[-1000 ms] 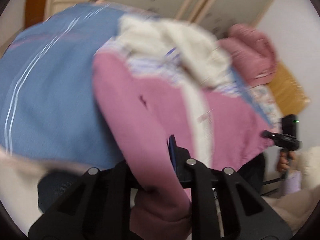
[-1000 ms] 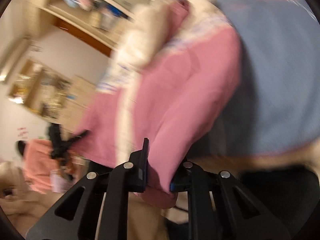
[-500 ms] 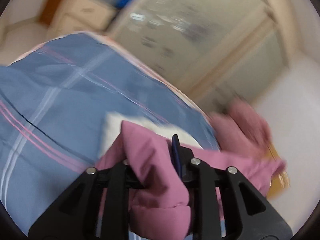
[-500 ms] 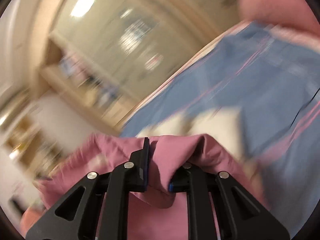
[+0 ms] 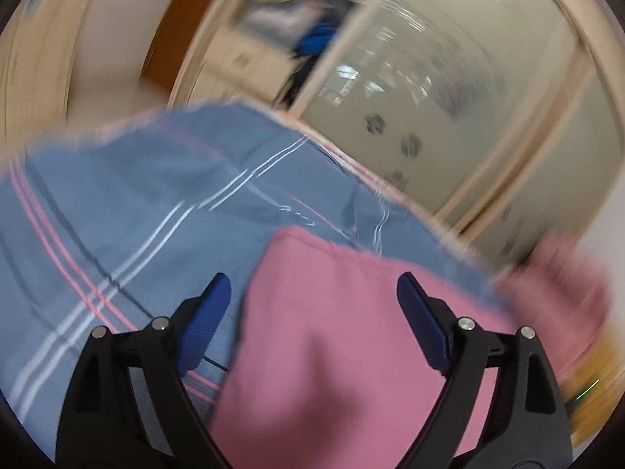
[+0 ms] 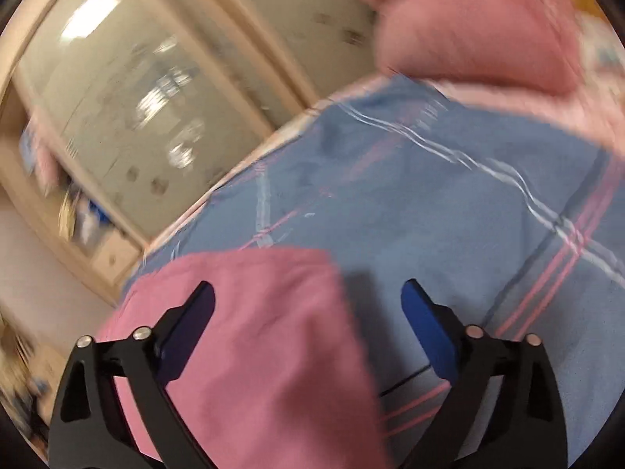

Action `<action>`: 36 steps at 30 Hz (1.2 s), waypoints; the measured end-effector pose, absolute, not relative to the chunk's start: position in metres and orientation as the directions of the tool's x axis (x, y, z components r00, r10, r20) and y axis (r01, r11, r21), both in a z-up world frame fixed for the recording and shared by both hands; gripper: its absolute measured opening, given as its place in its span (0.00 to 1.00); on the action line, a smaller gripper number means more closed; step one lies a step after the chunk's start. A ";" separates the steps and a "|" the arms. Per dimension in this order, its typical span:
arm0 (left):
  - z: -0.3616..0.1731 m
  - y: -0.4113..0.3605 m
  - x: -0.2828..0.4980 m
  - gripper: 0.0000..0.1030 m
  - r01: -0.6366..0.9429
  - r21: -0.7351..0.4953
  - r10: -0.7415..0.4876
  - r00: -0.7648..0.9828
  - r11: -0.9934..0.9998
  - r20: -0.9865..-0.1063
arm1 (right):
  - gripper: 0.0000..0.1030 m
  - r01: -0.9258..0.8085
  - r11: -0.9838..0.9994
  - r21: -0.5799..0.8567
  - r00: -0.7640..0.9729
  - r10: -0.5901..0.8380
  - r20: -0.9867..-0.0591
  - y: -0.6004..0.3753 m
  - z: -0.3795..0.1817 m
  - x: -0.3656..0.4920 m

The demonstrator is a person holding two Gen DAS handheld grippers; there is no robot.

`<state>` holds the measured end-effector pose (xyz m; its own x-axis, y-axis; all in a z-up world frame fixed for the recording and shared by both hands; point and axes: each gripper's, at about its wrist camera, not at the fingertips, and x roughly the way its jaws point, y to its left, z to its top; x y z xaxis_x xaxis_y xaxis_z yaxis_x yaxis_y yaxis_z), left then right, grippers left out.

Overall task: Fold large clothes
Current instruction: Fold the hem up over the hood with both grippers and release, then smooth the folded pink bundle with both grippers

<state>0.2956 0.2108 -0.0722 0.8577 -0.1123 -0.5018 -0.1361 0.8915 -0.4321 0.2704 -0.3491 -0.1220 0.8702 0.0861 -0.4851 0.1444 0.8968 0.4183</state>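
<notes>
Your pink garment (image 5: 332,351) lies on the bed, on top of the blue striped cover (image 5: 117,215). One fold looks done: the far edge is a neat straight line with a square corner in both views. Your left gripper (image 5: 314,301) is opening its fingers wide, and the pink cloth sits between them, but the pads do not press on it. Your right gripper (image 6: 308,305) is opening wide too, with the cloth's corner between its fingers and loose. You have let go. The pictures are blurry, so I cannot tell how many folds are left, maybe one more. The pink cloth looks soft, thick and a bit fuzzy. The cover looks smooth and flat, with thin pink and white lines. A pink pillow (image 6: 468,31) lies behind.
</notes>
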 end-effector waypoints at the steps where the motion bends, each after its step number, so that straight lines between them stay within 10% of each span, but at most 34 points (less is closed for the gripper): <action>1: -0.068 0.173 0.297 0.84 -0.094 -0.340 -0.099 0.855 0.936 -0.509 | 0.79 0.098 0.932 0.349 0.873 0.087 -0.479 -0.323 -0.114 0.267; 10: -0.130 0.054 0.341 0.84 0.048 -0.019 -0.048 0.726 0.999 -0.686 | 0.77 -0.099 0.995 -0.019 0.776 0.065 -0.627 -0.179 -0.125 0.310; 21: -0.134 0.178 0.334 0.83 -0.263 -0.064 0.148 0.709 0.963 -0.690 | 0.77 0.466 0.882 0.066 0.630 -0.279 -0.725 -0.359 -0.152 0.324; 28: -0.106 0.093 0.315 0.90 -0.066 -0.002 0.051 0.789 0.998 -0.613 | 0.77 0.081 0.994 0.080 0.834 -0.024 -0.551 -0.237 -0.102 0.277; 36: -0.147 0.096 0.297 0.98 -0.089 0.054 0.103 0.758 0.995 -0.644 | 0.87 -0.092 0.990 -0.111 0.817 0.011 -0.576 -0.196 -0.144 0.244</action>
<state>0.2969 0.0963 -0.1472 0.7584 0.1028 -0.6437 -0.0893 0.9946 0.0536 0.2438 -0.1961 -0.1443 0.8170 0.0111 -0.5765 -0.0915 0.9896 -0.1107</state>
